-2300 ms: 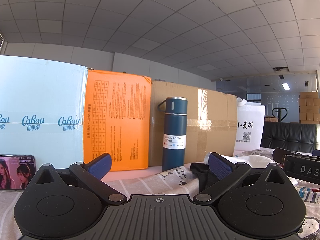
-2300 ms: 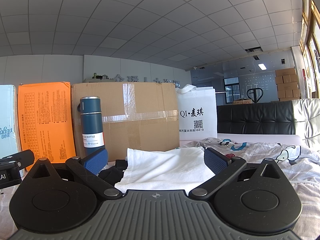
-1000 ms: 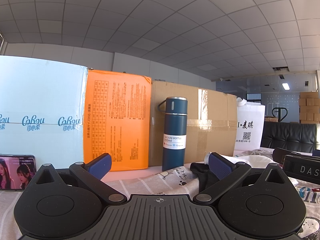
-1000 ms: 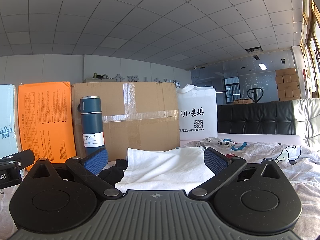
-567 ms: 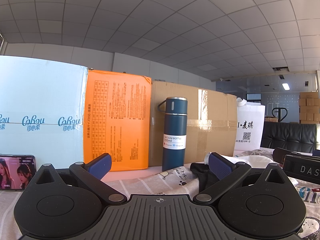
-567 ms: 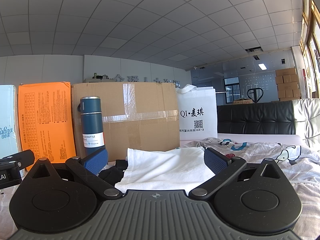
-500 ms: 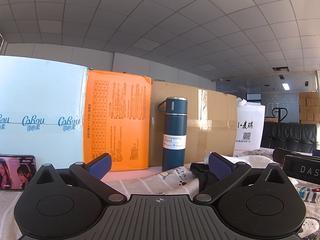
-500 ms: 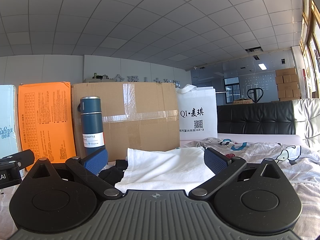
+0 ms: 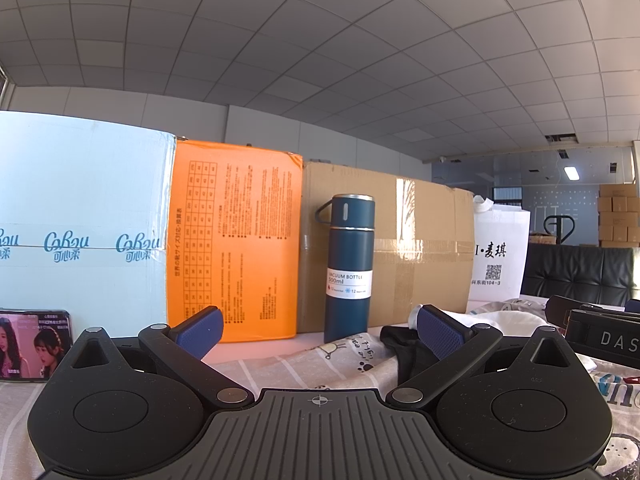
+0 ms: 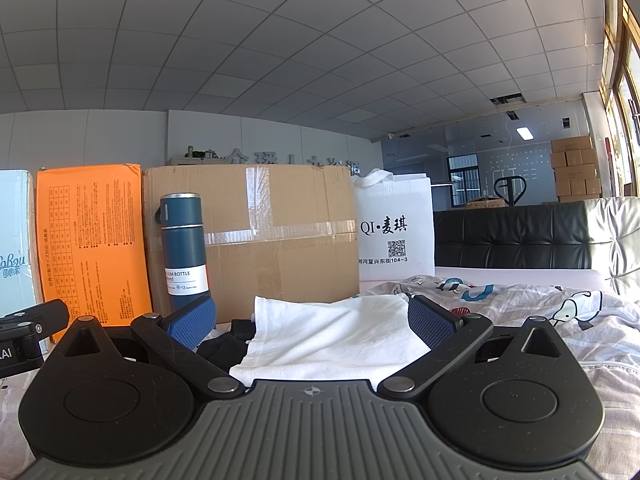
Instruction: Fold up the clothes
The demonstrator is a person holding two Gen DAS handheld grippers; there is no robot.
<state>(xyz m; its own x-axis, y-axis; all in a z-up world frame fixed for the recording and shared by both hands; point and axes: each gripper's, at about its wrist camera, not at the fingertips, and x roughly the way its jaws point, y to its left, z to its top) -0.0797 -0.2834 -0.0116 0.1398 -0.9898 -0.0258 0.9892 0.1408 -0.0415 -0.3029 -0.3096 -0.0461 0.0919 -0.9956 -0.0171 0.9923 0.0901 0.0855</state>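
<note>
- The left gripper (image 9: 318, 330) sits low over the cartoon-printed bedsheet (image 9: 304, 360), jaws spread wide and empty.
- The right gripper (image 10: 312, 320) is likewise spread and holds nothing, apparently lined up for a first grasp.
- The crumpled white cotton T-shirt (image 10: 332, 336) lies on the sheet directly between its fingers, unfolded.
- A rumpled black garment (image 10: 224, 346) lies just beside it, toward the upright dark blue vacuum bottle (image 10: 184, 252) near the surface's far edge.

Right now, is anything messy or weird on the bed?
Only the clothes: a white shirt lies rumpled over a dark garment, unfolded, between the open fingers of the right tool. The blue bottle stands upright. Nothing looks spilled or broken.
</note>
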